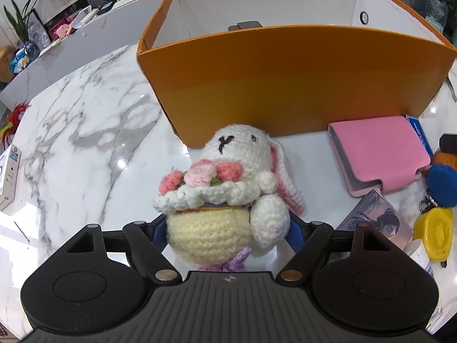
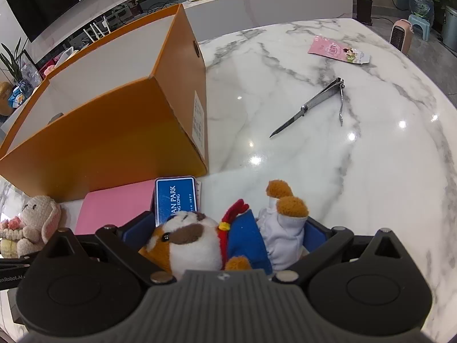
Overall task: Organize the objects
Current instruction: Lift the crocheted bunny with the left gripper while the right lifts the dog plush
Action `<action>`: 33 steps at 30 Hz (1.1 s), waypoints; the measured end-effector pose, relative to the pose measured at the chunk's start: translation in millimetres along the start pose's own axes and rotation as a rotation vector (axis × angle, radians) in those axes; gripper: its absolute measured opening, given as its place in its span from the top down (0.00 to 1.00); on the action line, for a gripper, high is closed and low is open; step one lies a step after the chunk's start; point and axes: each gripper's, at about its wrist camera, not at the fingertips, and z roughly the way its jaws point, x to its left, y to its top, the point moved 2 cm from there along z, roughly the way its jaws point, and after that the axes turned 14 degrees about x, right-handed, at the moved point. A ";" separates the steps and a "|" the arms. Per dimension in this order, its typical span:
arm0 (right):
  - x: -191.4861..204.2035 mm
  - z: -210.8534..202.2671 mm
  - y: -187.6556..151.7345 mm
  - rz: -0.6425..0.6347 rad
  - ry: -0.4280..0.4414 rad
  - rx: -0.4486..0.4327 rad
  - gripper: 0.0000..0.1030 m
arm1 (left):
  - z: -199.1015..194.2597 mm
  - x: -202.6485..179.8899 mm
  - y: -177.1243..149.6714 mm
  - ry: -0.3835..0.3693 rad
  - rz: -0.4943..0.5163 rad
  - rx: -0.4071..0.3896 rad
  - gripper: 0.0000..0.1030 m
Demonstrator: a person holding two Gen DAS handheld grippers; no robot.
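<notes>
Your left gripper (image 1: 228, 225) clamped on the crochet bunny (image 1: 228, 188), orange box (image 1: 285, 85) at twelve o'clock, your right gripper (image 2: 220, 237) clamped on the plush dog (image 2: 217, 237), nail clipper (image 2: 314, 103) at one o'clock.

I see the marble worktop (image 2: 328, 154) carrying an orange box (image 2: 114, 131), with a pink case (image 2: 114, 208) against its near wall and nail clippers (image 2: 317, 103) well right of it.

Readable in white capitals on the blue card (image 2: 174, 197) just behind the plush dog (image 2: 197, 243), at about 10 o'clock from it in the right wrist view: "AN PARK", the start hidden, then "NG KONG" and, in smaller print, what looks like "CE 1977". At 9 o'clock on that view's edge, printed on the other gripper's black body: "enRobot.AI" (image 2: 11, 277), cut off at the start. White label (image 2: 199, 123) on the orange box (image 2: 114, 140): print too small to read.
</notes>
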 end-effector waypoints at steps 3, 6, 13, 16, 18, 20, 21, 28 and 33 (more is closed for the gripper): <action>0.7 1.5 0.2 0.000 -0.006 -0.003 0.01 | 0.1 6.8 1.3 -0.031 -0.038 0.003 0.13; 3.7 3.3 0.3 -0.009 -0.023 -0.010 0.01 | -0.7 11.6 2.2 -0.059 -0.074 0.004 0.14; 15.6 -3.8 0.8 -0.094 -0.076 -0.056 0.11 | -4.0 22.5 1.9 -0.141 -0.145 0.008 0.21; 15.5 -8.2 2.3 -0.101 -0.087 -0.079 0.20 | -4.3 23.6 1.5 -0.149 -0.145 0.005 0.22; 12.4 -10.2 4.0 -0.094 -0.071 -0.076 0.20 | -4.8 23.6 1.4 -0.155 -0.149 0.005 0.23; 8.7 -9.3 5.2 -0.080 -0.052 -0.065 0.19 | -4.5 23.7 1.2 -0.154 -0.147 0.005 0.23; 6.7 -7.9 6.0 -0.078 -0.041 -0.057 0.15 | -4.6 24.0 1.2 -0.153 -0.145 0.005 0.22; -29.1 -18.2 8.1 0.221 0.111 -0.075 0.01 | -3.1 21.4 1.7 -0.144 -0.138 0.009 0.20; -49.3 -17.8 -8.3 0.442 0.242 -0.005 0.01 | -2.3 19.9 1.7 -0.138 -0.135 0.010 0.20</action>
